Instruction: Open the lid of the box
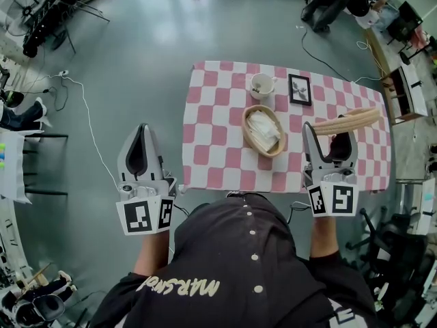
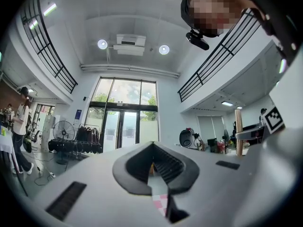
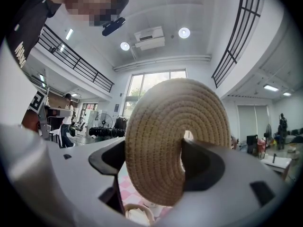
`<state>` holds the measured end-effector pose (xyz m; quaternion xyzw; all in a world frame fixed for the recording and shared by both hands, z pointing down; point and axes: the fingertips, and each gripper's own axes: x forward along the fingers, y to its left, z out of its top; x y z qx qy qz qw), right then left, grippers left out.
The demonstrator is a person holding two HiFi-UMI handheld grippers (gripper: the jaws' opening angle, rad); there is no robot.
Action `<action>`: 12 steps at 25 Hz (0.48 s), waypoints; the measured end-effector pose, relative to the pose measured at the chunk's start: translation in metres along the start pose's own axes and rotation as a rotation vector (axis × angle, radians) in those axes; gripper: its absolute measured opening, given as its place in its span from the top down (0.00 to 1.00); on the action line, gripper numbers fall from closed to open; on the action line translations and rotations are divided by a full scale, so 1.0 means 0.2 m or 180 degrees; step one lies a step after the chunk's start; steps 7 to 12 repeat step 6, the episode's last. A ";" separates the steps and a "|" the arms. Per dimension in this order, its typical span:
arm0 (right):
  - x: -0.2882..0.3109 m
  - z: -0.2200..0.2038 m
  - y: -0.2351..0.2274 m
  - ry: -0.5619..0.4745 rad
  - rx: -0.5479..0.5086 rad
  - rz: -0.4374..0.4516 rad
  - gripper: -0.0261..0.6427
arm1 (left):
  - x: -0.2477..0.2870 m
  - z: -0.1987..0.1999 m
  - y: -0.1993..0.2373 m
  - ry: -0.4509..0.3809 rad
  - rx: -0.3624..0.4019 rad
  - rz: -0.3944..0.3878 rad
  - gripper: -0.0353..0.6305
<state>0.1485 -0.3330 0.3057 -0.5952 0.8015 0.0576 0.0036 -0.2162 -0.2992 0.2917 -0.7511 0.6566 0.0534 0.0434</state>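
A round woven basket box stands open on the pink-checked table, with white cloth or paper inside. Its flat coiled lid is up off the basket, to its right, gripped on edge by my right gripper. In the right gripper view the lid fills the middle between the jaws of that gripper, and the basket rim shows below. My left gripper hangs over the floor left of the table, jaws together with nothing in them; in its own view the gripper points towards the room.
A white cup and a small black picture frame stand at the table's far side. A wooden shelf is right of the table. Cables run across the grey floor on the left.
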 end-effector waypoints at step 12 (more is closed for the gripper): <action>0.00 0.01 0.01 0.0002 -0.0013 0.0013 0.42 | -0.01 0.01 0.01 -0.0009 -0.0003 0.0006 0.94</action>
